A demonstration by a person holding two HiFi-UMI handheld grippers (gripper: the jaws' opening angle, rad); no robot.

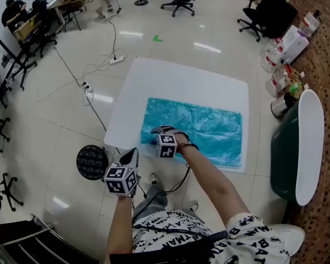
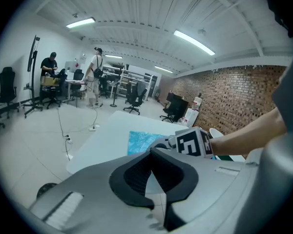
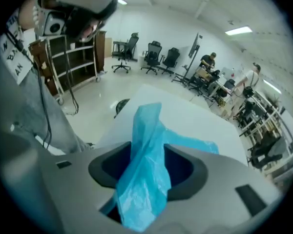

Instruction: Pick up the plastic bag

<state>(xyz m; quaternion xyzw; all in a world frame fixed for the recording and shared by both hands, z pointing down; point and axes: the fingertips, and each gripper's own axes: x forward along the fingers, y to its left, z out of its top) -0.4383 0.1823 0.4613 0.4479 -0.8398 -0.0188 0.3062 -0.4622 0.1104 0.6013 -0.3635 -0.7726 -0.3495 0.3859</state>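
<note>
Teal crinkled film, the plastic bag is lying flat toward the white board's near edge. Right gripper, jaws part-open, is straddling its bunched near-left corner; left gripper is hanging closed, empty.

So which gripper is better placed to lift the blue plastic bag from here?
Right. The right gripper is down at the near corner of the plastic bag, jaws apart with a fold of it between them; it likely only needs to close. The left gripper is shut and off the white mat.

Grey left claw and right claw; black-lettered white shirt.
</note>
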